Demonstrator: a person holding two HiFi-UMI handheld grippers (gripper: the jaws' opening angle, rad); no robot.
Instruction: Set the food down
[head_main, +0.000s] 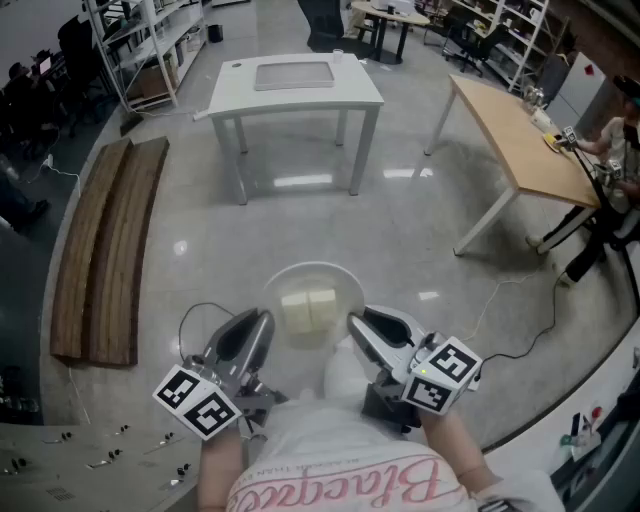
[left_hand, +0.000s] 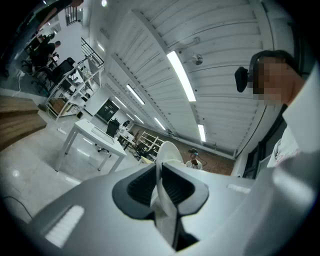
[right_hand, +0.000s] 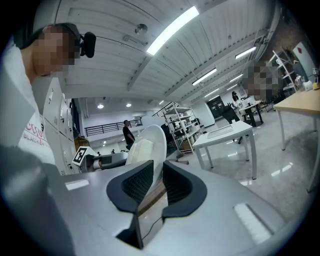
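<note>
Head view, food plate (head_main: 316, 268) between left hand-held gripper (head_main: 262, 322), right hand-held gripper (head_main: 357, 323), both clamping rim

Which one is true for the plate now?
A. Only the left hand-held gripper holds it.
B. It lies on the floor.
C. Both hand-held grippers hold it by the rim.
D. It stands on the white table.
C: in the head view the left hand-held gripper and the right hand-held gripper each clamp the rim of the plate, which carries the food above the floor.
</note>
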